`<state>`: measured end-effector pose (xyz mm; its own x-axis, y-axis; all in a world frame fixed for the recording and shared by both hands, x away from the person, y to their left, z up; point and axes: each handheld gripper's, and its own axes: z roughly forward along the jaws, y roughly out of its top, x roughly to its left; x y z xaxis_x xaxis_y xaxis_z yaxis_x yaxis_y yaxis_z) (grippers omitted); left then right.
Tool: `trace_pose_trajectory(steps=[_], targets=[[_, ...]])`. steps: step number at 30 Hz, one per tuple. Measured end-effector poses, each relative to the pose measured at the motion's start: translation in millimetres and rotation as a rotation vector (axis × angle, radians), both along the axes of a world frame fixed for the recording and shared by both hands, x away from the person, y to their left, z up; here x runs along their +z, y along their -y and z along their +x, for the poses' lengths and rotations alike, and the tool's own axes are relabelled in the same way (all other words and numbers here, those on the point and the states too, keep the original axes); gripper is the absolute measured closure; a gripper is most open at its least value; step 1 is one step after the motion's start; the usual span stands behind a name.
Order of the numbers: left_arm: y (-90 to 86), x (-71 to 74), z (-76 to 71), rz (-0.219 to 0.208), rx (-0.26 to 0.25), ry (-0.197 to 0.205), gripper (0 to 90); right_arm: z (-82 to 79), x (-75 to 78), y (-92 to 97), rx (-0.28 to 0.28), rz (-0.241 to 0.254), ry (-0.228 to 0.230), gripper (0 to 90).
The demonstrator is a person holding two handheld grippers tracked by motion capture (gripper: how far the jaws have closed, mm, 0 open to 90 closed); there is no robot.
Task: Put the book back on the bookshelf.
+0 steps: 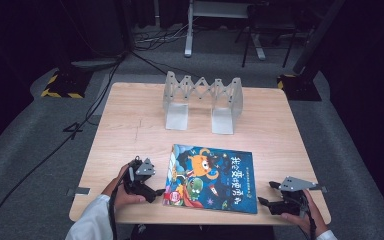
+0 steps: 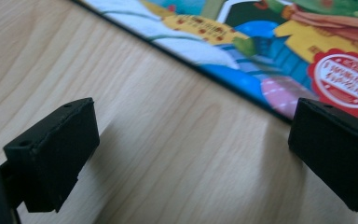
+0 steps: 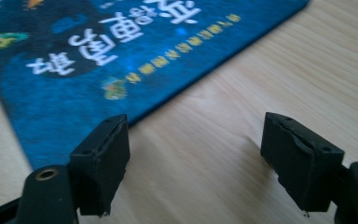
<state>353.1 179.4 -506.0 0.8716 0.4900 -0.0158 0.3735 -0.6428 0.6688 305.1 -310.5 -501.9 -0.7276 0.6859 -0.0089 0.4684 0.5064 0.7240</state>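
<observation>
**Flat book, little to grab**

The book [image 1: 211, 178] lies flat on the tabletop [image 1: 130, 125], near the front edge, cover up, between the two grippers. The left gripper [image 1: 155, 191] rests just beside the book's left edge, jaws spread with bare wood between them in the left gripper view; nothing is held. The right gripper [image 1: 266, 194] sits a little off the book's right edge, jaws likewise spread and empty. Behind, well apart from the book, the folding rack [image 1: 203, 100] stands upright, and the work in hand looks like getting the book up and into it.

Risks, as I judge them:

- A thin book lying flat offers no edge to pinch. If a jaw comes in level with the wood it may simply shove the book sideways rather than slip beneath the cover.
- A push from the left alone could slide the book toward the right gripper or turn it, and it already lies close to the front edge, so it might overhang or drop off.
- Catching only the cover could let the book fall open and the pages sag.
- Held by one corner, it may swing and slip from the pads.
- Carried high, it could knock the light rack over or shift it.
</observation>
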Motion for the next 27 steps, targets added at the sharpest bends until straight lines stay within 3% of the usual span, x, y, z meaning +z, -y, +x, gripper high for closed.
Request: trace_pose_trajectory(steps=[5,13,19,21,27], targets=[[0.8,-0.2,-0.8,0.000,0.008,0.001,1.7,-1.0,-0.4,-5.1,-0.012,0.004,0.002,24.4],[3.4,0.2,-5.5,0.007,0.008,0.003,1.7,13.2,-0.5,-4.4,-0.068,0.003,0.007,24.0],[5.9,-0.1,-11.0,0.001,0.001,0.001,1.7,36.0,0.6,-6.2,-0.116,-0.003,-0.001,25.2],[7.2,-0.2,-12.3,0.005,-0.014,-0.001,1.0,51.7,1.0,-10.1,-0.156,-0.003,-0.003,26.3],[10.8,-0.3,-17.3,0.005,-0.020,-0.006,0.2,77.4,1.2,-17.5,-0.190,-0.004,0.002,27.5]])
